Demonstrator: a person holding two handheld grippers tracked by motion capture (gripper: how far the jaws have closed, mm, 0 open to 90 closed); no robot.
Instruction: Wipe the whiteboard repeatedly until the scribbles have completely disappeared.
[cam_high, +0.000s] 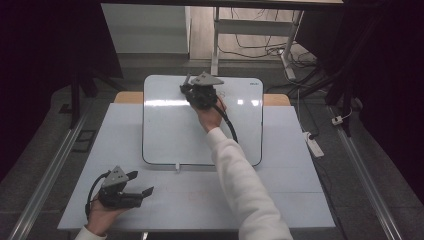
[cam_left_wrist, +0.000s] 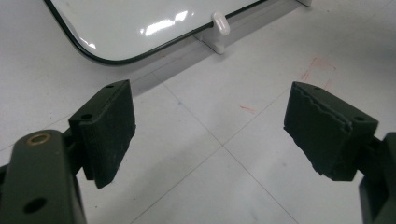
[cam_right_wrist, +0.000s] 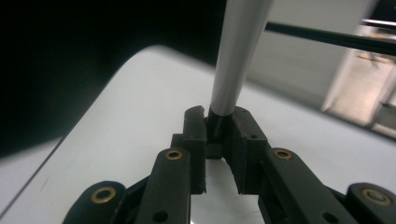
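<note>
White glossy whiteboard (cam_high: 165, 130) with thin black edge and pale glare streaks. Light grey tabletop (cam_high: 280, 195) crossed by faint seam lines, marked with faint red scribbles. Black left gripper (cam_left_wrist: 210, 135) with matte black pads and a brass rivet; grey plate on top. Black right gripper (cam_right_wrist: 219, 128) with brass rivets, around a silver-grey pen (cam_right_wrist: 236, 60) with dark tip. White sleeve (cam_high: 245, 190). Small white clip (cam_left_wrist: 220, 23) at whiteboard edge.
</note>
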